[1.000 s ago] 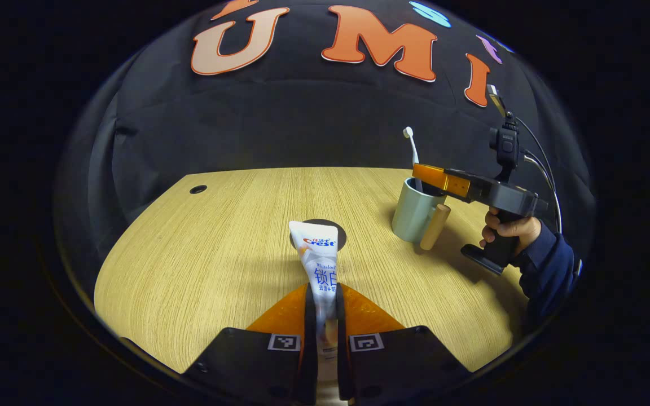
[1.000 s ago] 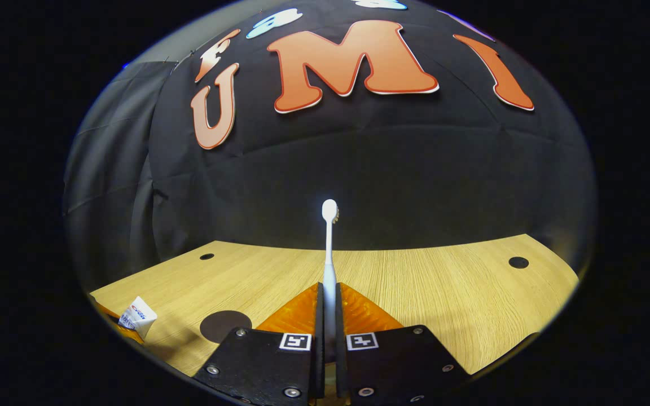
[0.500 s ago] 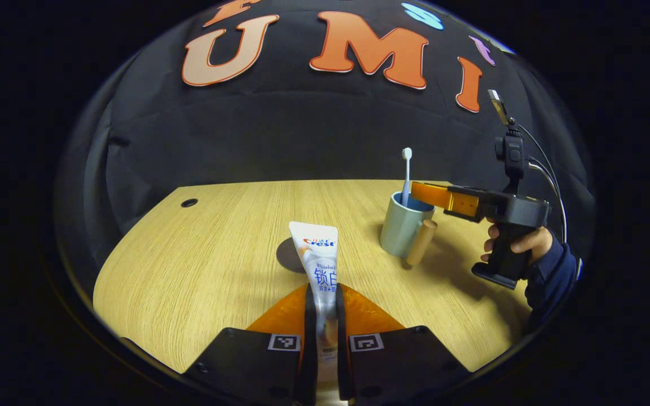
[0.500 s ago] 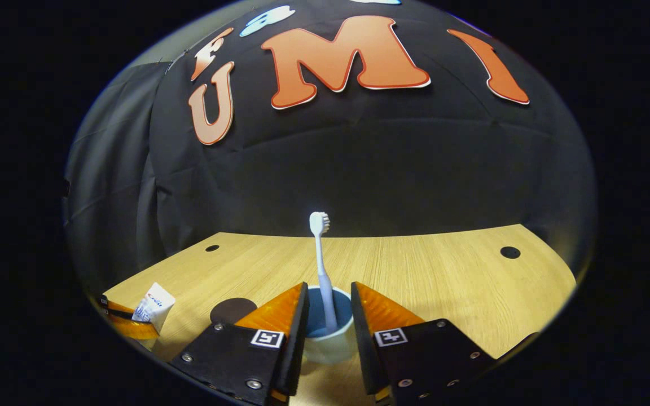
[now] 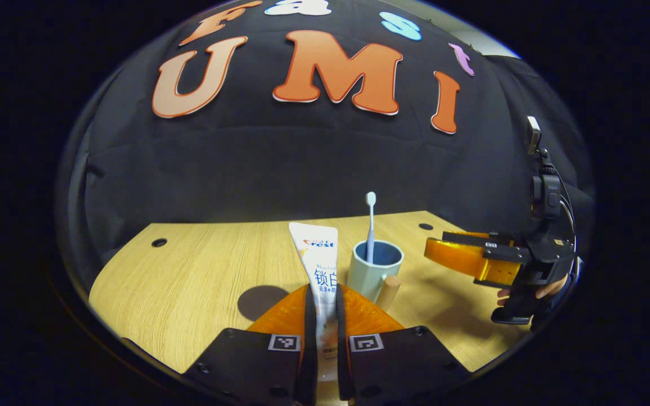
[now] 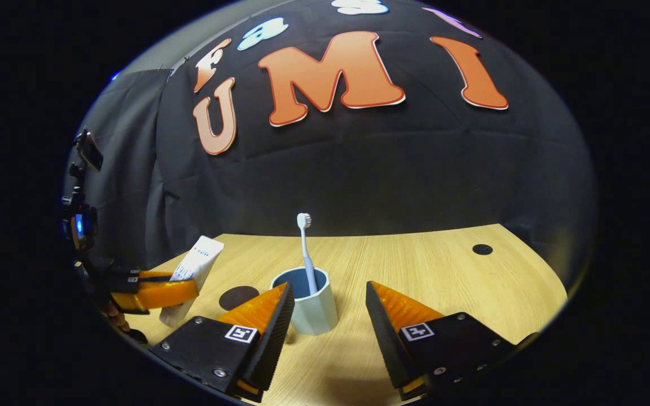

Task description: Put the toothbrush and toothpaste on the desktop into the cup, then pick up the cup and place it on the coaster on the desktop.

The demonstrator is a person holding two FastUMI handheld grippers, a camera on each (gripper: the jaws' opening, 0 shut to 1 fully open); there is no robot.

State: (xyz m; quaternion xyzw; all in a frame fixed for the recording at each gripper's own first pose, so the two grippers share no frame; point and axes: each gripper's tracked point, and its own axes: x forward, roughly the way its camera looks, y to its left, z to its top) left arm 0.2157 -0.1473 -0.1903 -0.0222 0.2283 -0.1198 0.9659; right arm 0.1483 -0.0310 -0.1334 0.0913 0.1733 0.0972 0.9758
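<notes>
Left gripper (image 5: 323,332) fingers clamp the toothpaste (image 5: 320,265) upright just beside the cup (image 5: 371,273), toothbrush (image 6: 306,248) already inside, right gripper (image 6: 325,316) spread and empty; risk: the tube catching the rim and tipping the cup on the bench (image 6: 443,282).

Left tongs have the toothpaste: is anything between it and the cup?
Nothing visible. The toothpaste is clamped in the left tongs beside the cup; only the toothbrush stands inside. The right tongs are open.

Both views look low across the desktop (image 5: 189,270) toward the wall, sharing the cup (image 6: 311,307).
</notes>
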